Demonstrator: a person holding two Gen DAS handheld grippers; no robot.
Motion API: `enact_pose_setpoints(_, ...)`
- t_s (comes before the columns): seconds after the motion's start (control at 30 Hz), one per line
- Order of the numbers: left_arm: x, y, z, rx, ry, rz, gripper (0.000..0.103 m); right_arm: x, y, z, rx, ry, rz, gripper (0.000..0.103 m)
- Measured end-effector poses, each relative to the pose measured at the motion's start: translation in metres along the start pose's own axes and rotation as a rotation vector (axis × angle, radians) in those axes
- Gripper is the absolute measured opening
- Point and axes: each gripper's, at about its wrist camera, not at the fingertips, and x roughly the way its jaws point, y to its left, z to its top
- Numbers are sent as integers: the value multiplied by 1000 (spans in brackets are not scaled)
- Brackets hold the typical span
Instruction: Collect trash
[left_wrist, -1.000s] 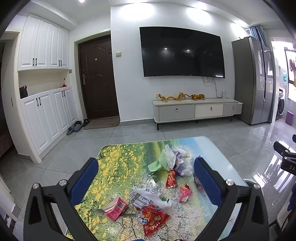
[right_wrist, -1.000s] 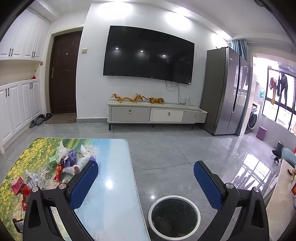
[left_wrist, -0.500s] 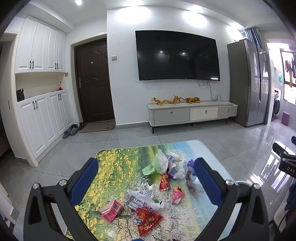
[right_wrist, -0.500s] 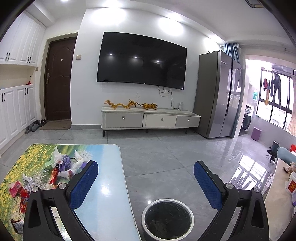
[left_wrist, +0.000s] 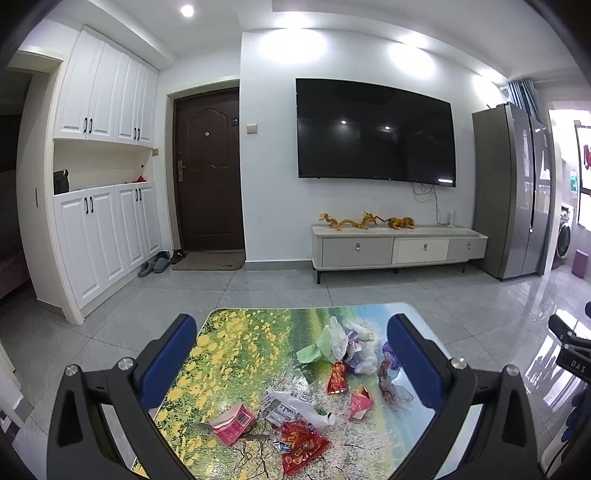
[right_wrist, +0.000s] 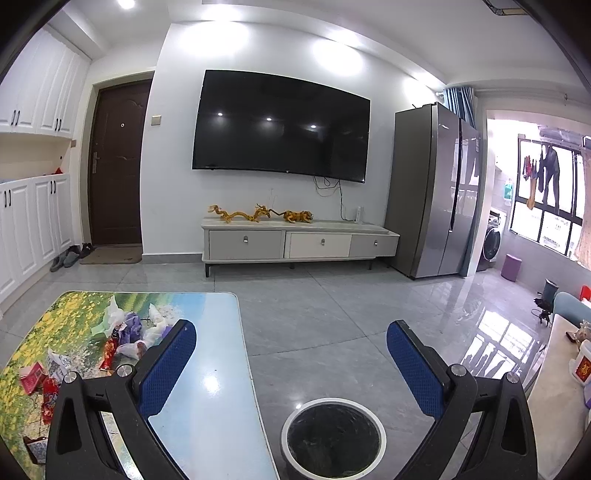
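Trash lies on a low table with a flower-print top (left_wrist: 229, 347): a red snack wrapper (left_wrist: 301, 445), a pink carton (left_wrist: 232, 422), a white wrapper (left_wrist: 295, 404), small red packets (left_wrist: 337, 378), and a heap of green and white bags (left_wrist: 334, 341). My left gripper (left_wrist: 291, 363) is open and empty above the table. My right gripper (right_wrist: 291, 363) is open and empty, over the floor right of the table (right_wrist: 210, 384). A round bin with a black liner (right_wrist: 332, 439) stands below it. The trash pile also shows in the right wrist view (right_wrist: 125, 334).
A TV cabinet (left_wrist: 399, 247) stands under a wall TV (left_wrist: 375, 133) across the tiled floor. A steel fridge (left_wrist: 513, 192) is at the right, white cupboards (left_wrist: 103, 206) and a brown door (left_wrist: 208, 173) at the left. A sofa edge (right_wrist: 569, 306) is far right.
Both grippers have tilted upward and pulled back a little, so the table and trash sit lower and smaller in view. Both grippers stay open.
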Motion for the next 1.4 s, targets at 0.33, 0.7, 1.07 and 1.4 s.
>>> enact_pose_setpoints(0.33,-20,6,1,-13,-71,-11,103,-8,-5,0,20,-26,1,103)
enact_pose_setpoints(0.7,-15,23,0,-23,-52,-44,103,-10,-7,4,33,-68,2,103)
enact_pose_setpoints(1.07,11,44,-43,84,118,-248,103,4,-8,10,33,-24,60,103)
enact_pose_setpoints(1.4,54,20,-158,187,519,-488,85,64,45,-11,-55,226,315,103)
